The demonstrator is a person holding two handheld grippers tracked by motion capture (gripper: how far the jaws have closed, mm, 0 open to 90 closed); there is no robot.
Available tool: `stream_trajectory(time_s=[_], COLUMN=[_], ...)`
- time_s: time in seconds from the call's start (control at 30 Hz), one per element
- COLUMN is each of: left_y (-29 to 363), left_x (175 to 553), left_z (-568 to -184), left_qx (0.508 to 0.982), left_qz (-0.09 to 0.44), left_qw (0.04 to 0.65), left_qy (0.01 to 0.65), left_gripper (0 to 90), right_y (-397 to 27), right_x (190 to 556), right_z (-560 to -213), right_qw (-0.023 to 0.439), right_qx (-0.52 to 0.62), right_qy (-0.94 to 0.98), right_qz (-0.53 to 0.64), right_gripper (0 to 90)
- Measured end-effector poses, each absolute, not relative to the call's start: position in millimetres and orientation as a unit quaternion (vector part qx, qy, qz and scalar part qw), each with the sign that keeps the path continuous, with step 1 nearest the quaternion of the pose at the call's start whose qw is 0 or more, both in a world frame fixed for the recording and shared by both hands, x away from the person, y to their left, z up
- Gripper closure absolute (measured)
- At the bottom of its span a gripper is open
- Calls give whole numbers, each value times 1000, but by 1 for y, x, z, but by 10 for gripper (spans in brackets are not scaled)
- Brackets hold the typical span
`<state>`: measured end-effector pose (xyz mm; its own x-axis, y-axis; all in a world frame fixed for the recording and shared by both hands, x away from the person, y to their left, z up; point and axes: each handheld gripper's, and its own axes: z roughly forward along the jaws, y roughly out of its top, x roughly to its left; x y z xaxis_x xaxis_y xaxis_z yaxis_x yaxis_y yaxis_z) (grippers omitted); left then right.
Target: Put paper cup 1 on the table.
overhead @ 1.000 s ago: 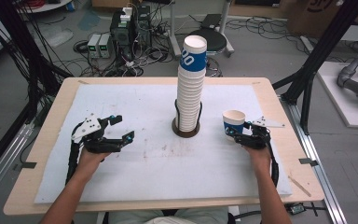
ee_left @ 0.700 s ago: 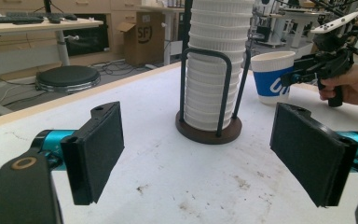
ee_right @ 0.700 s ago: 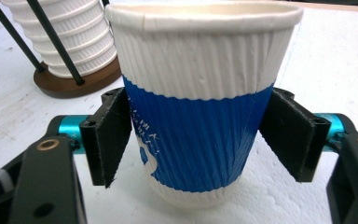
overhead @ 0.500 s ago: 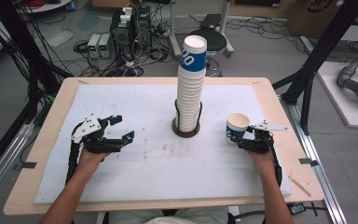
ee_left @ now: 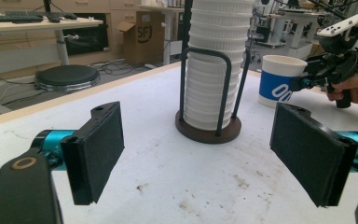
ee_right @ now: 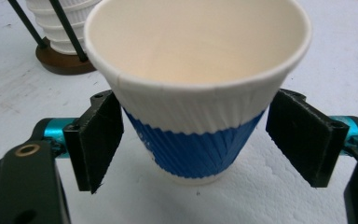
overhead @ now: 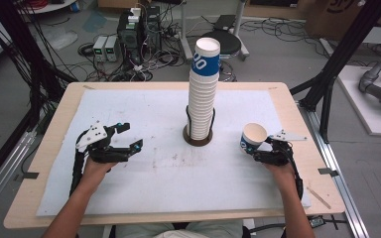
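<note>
Counts, tabletop and round it: 1 loose paper cup (overhead: 254, 138), white w/ blue band, upright on the table. 1 tall stack of cups (overhead: 204, 89) of the same kind; approx. a dozen-plus nested, exact no. can't be told as rims blur together. 1 holder (overhead: 198, 135) for the stack: 1 round dark base, at least 2 thin black upright loops. 1 table (overhead: 49, 163), w/ 1 white mat (overhead: 129, 109) on it. 2 handheld grippers: left gripper (overhead: 126, 136) and right gripper (overhead: 255, 150), 2 black jaws each, 4 in all. 2 forearms. On the floor behind: 2 small grey boxes (overhead: 105, 48), side by side; 1 round black stool (overhead: 226, 42).
</note>
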<state>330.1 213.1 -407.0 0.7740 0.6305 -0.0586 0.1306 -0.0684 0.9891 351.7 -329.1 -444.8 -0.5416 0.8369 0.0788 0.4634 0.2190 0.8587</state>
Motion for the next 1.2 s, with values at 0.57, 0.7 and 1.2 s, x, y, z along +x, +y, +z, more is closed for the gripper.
stream_trajectory(time_s=[0.57,0.7,1.2], left_y=[215,214,216], left_x=[330,330,330], left_z=[-407,-406,-406], left_qx=[701,700,698], left_qz=[196,197,190], left_qw=[628,629,632], left_qy=[274,273,278], left_gripper=[173,173,172], right_y=[-343,-344,-330], right_x=[313,307,299], right_z=[-426,-419,-391], right_qw=[204,207,223], right_qx=[406,400,361], right_qy=[748,741,729], right_qz=[484,497,536], right_gripper=[194,195,194])
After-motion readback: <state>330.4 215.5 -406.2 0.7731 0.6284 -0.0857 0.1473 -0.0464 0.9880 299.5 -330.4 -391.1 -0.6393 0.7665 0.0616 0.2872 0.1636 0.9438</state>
